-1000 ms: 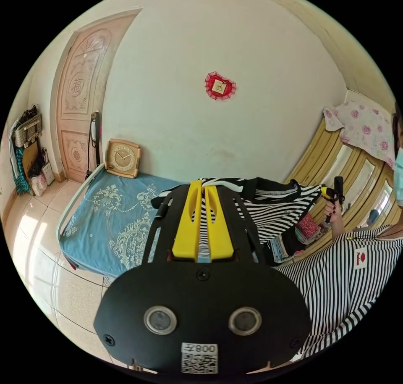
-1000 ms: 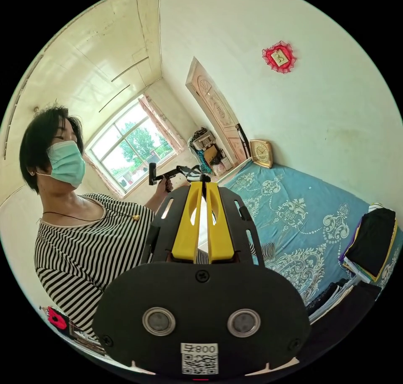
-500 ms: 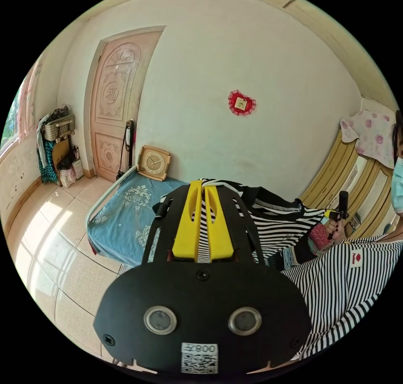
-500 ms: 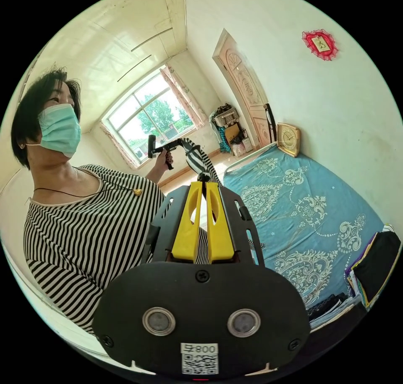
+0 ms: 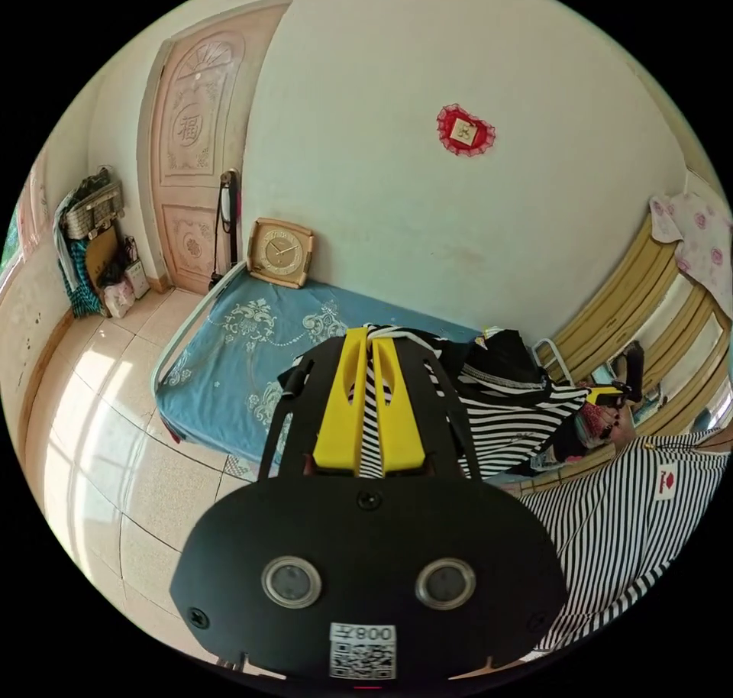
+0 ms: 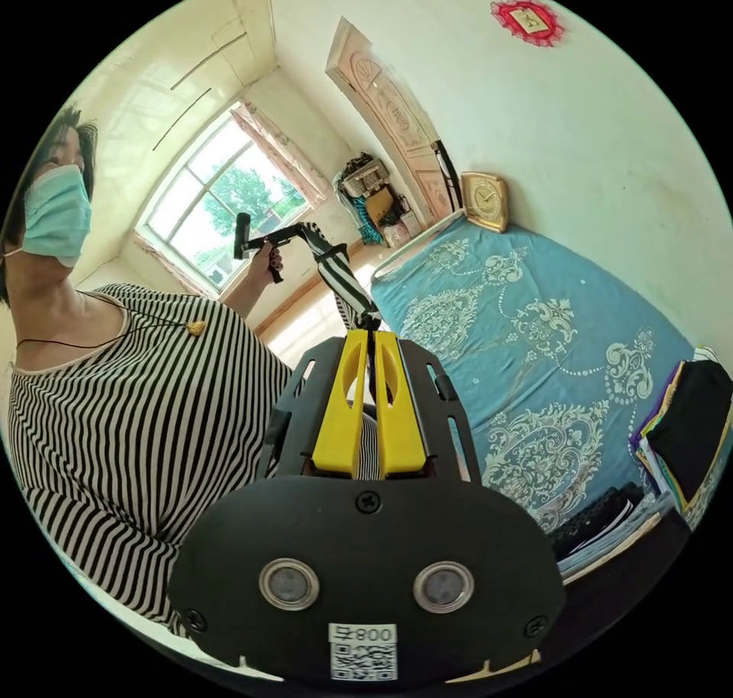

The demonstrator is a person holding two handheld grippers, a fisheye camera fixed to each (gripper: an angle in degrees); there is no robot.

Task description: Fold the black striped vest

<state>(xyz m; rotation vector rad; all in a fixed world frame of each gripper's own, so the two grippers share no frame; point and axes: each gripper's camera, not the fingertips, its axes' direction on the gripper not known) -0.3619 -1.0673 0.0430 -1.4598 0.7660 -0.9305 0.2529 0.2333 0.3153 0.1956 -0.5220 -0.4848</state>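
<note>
The black striped vest (image 5: 504, 415) hangs in the air, stretched between both grippers above the near edge of the bed. My left gripper (image 5: 372, 337) is shut on one end of it, striped cloth showing between its yellow jaws. In the left gripper view the right gripper (image 5: 603, 394) holds the other end at the far right. My right gripper (image 6: 371, 334) is shut on a twisted striped band of the vest (image 6: 340, 282). That band runs up to the left gripper (image 6: 301, 230), held in a hand before the window.
A bed with a blue patterned sheet (image 5: 252, 354) (image 6: 527, 347) lies beyond the vest. Stacked folded clothes (image 6: 679, 438) sit at one end of it. A clock (image 5: 279, 252) leans on the wall by a door (image 5: 187, 156). The person in a striped top (image 6: 122, 415) stands close.
Both hands have moved apart and lower, and the vest is pulled tauter between the grippers. Much of the shift in both views comes from the cameras turning.
</note>
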